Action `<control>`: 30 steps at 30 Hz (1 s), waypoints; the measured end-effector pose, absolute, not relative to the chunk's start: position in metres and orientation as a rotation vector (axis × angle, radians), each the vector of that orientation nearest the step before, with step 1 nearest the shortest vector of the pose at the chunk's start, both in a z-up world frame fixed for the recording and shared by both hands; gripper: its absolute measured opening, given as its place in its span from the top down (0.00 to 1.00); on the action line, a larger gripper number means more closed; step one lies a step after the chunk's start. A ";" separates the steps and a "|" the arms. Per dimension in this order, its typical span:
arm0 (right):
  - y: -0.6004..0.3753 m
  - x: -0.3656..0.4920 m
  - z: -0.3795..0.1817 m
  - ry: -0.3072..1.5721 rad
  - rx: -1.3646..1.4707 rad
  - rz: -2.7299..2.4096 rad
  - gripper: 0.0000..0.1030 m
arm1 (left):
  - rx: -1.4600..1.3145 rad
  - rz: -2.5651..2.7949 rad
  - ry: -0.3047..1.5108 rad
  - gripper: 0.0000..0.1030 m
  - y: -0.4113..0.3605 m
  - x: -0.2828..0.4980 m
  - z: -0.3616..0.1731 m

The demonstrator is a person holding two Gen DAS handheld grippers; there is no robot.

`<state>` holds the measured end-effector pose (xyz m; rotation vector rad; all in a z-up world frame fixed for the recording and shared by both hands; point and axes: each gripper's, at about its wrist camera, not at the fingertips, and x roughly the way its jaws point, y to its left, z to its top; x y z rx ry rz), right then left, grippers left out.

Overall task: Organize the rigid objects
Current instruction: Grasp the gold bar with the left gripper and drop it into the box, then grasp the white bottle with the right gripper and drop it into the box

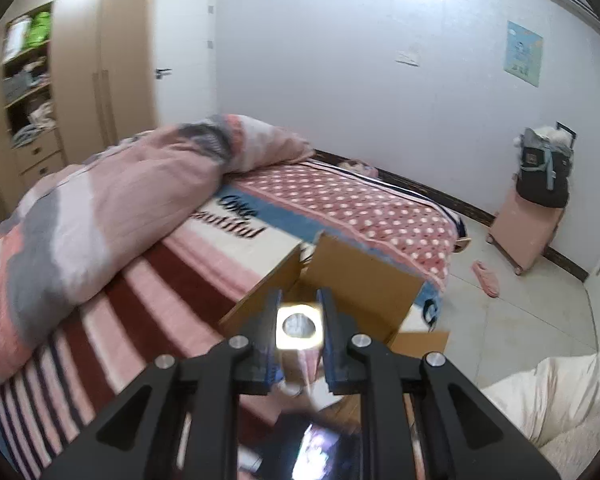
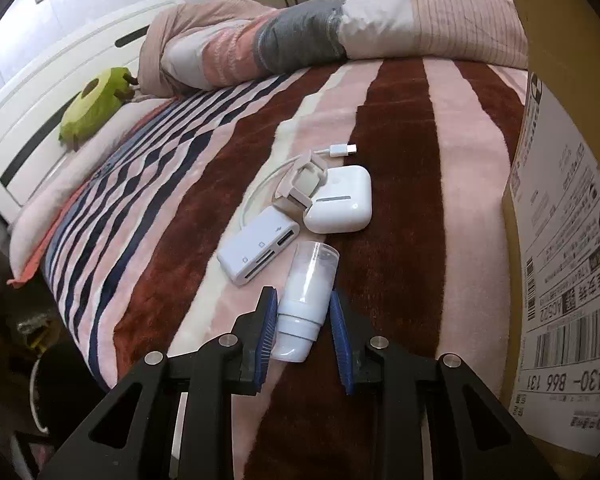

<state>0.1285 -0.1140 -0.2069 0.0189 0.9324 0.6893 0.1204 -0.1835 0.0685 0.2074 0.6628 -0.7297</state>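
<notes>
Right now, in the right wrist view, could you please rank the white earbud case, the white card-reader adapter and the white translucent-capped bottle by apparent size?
1. White translucent-capped bottle, though nearest the camera.
2/3. White card-reader adapter and white earbud case: look alike; unranked.

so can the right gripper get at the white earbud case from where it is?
Probably not directly. The right gripper has its fingers either side of a white bottle, which lies between it and the earbud case. A card reader and strap crowd the case's left side.

A home bedroom: bed [image 1: 228,264], quilt [image 1: 112,208], wooden wardrobe [image 1: 88,76].
</notes>
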 end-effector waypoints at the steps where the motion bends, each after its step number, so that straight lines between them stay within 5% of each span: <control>1: -0.114 0.129 -0.207 0.930 0.014 0.693 0.78 | 0.215 -0.738 0.678 0.85 -0.195 0.127 0.067; 9: -0.115 0.129 -0.207 0.925 0.024 0.708 0.78 | 0.229 -0.750 0.865 0.82 -0.237 0.163 0.007; 13: -0.114 0.124 -0.206 0.929 0.017 0.719 0.78 | 0.215 -0.727 0.874 0.49 -0.231 0.163 0.000; 19: -0.113 0.127 -0.207 0.942 0.021 0.713 0.78 | 0.151 -0.705 0.835 0.32 -0.206 0.158 0.014; 30: -0.095 0.106 -0.181 0.872 -0.020 0.740 0.80 | 0.090 -0.482 0.745 0.29 -0.087 0.120 0.030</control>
